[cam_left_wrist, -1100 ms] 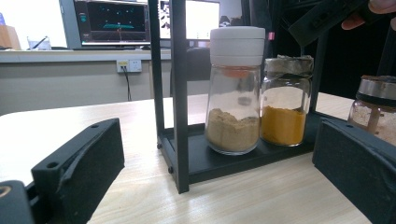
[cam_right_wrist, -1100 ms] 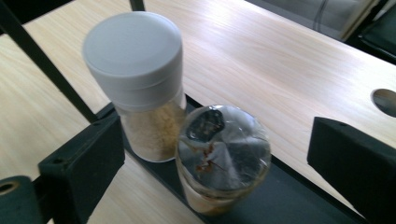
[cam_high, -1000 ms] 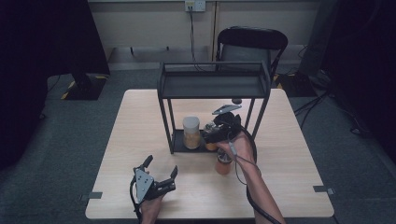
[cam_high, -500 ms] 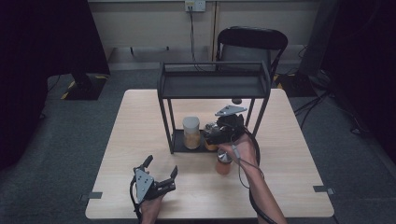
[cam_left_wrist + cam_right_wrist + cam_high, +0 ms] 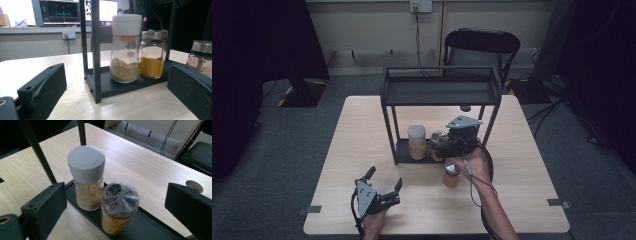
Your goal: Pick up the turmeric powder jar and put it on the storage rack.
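Turmeric jar (image 5: 120,207) with the silver lid sits on the rack's bottom shelf (image 5: 150,225), touching the white-capped jar (image 5: 87,178); my right claw (image 5: 115,205) hangs spread above it. Closing off-centre could knock both jars over

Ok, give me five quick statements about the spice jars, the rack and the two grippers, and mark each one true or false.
1. The white-lidded jar stands on the bottom shelf of the black rack. True.
2. The silver-lidded jar lies on its side. False: it stands upright beside the white-lidded jar.
3. The right gripper is clamped on the white-lidded jar. False: its jaws are open, around the silver-lidded jar.
4. The left gripper is open and holds nothing. True.
5. A third jar stands on the rack's top shelf. False: it stands on the table, in front of the rack.
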`<action>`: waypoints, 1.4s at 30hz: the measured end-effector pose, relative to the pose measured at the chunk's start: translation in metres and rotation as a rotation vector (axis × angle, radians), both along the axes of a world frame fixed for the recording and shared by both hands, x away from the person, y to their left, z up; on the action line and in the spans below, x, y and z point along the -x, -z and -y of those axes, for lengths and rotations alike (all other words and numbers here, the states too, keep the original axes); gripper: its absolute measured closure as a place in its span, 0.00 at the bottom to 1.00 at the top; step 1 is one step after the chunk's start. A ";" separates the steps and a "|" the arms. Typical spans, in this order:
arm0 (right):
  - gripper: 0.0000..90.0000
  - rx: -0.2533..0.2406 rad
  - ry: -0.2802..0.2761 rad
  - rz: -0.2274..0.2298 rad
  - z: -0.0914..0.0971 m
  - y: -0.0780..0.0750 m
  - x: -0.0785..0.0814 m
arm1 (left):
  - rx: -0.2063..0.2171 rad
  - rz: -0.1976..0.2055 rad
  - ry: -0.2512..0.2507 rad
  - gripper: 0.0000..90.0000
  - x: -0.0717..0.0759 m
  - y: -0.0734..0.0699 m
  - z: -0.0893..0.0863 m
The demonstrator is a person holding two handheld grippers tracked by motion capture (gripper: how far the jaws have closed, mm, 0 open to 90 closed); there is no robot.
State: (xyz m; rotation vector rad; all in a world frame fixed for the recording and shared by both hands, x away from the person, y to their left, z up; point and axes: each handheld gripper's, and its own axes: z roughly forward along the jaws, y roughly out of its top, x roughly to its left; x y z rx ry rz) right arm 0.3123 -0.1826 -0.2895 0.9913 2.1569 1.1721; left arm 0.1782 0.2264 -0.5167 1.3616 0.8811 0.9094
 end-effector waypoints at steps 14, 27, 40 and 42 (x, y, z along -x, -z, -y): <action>0.00 -0.067 0.024 0.078 0.011 0.014 0.027 | 0.000 0.000 -0.002 0.02 0.000 0.000 0.000; 0.00 -0.147 0.077 0.117 0.024 0.027 0.047 | 0.000 0.000 -0.003 0.02 0.000 0.000 0.000; 0.00 -0.227 0.116 0.165 0.036 0.044 0.065 | 0.000 0.000 -0.004 0.02 0.000 0.000 0.001; 0.00 -0.234 0.124 0.186 0.036 0.047 0.069 | 0.000 0.000 -0.004 0.02 0.000 0.000 0.001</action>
